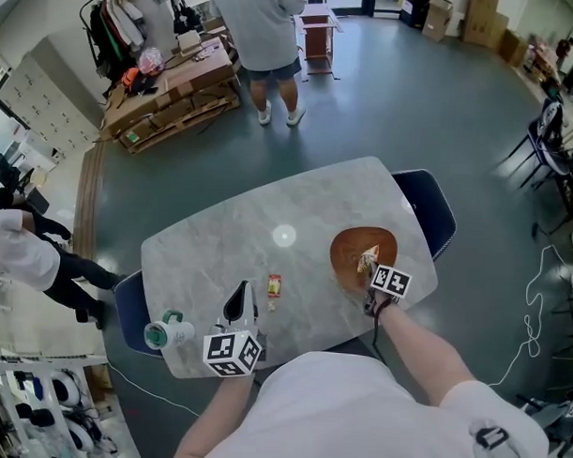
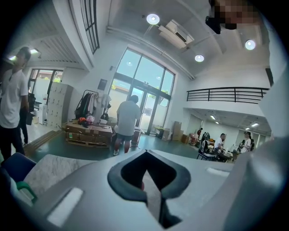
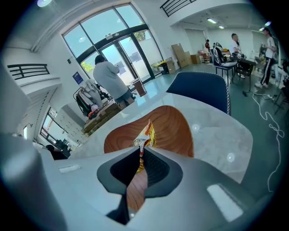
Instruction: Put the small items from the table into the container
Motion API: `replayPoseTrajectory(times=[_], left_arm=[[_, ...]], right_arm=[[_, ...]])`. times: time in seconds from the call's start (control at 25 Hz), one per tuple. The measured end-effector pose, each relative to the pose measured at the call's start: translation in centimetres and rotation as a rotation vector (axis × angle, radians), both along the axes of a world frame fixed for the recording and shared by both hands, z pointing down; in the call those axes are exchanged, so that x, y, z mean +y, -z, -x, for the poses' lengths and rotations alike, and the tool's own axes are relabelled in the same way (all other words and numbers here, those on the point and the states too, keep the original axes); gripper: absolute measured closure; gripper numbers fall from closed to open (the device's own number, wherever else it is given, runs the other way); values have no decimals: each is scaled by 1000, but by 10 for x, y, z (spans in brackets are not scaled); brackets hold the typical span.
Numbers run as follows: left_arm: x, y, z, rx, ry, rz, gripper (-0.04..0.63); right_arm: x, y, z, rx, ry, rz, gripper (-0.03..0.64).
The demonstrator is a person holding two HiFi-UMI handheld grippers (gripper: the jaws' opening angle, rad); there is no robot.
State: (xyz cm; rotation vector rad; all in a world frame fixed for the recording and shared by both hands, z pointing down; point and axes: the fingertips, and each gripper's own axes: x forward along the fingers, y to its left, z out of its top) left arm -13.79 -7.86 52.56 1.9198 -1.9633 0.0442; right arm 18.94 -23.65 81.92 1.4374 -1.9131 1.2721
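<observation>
A brown wooden bowl [image 1: 347, 246] sits on the right part of the grey marble table [image 1: 268, 223]. My right gripper [image 1: 369, 270] hangs over the bowl's near side, shut on the end of a yellow-and-red snack packet [image 1: 367, 258]. In the right gripper view the packet [image 3: 147, 133] sticks out past the gripper's [image 3: 140, 152] tips above the bowl [image 3: 174, 131]. A small red-and-yellow packet [image 1: 274, 286] lies on the table to the right of my left gripper [image 1: 242, 291]. The left gripper [image 2: 145, 159] is shut with nothing in it.
A green-and-white object [image 1: 167, 332] stands at the table's near left corner. Blue chairs stand at the right [image 1: 430, 208] and left [image 1: 126, 312] ends. A person [image 1: 260, 35] stands beyond the table by a pallet of boxes [image 1: 174, 88].
</observation>
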Motion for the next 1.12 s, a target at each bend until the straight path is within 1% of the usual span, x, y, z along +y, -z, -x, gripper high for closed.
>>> replayPoseTrajectory(times=[0.16,0.32,0.44,0.56,0.64,0.72,0.8,0.84,0.92,1.0,1.12], left_arm=[[5,-4,12,-2,30,5,586],[7,-5,20,-2,46,5,587],[8,-4,18,-2,46,-6,587],[5,4,16,-7,46,-30,587],[2,16,12,-9,44,-55,586],[-1,31,7,-11,37,-88,587],[-5,48,1,-20,26,-130,586],[-7,57,-1,-28,19,-153,586],[-6,72,-4,-48,6,-195,586],[-2,84,-4,-68,-3,-226,586],[4,94,0,-81,-3,-246,586]], right_arm=[[-1,6,4,1,23,-38,557],[-9,32,15,-5,52,-120,547],[-15,79,38,-23,128,-258,556],[-11,158,78,-87,226,-411,577],[0,221,109,-132,309,-522,589],[17,282,136,-155,390,-645,589],[35,331,158,-178,454,-758,589],[45,348,167,-192,479,-798,589],[63,367,182,-216,517,-836,589],[78,374,192,-226,540,-848,589],[88,377,204,-230,565,-850,589]])
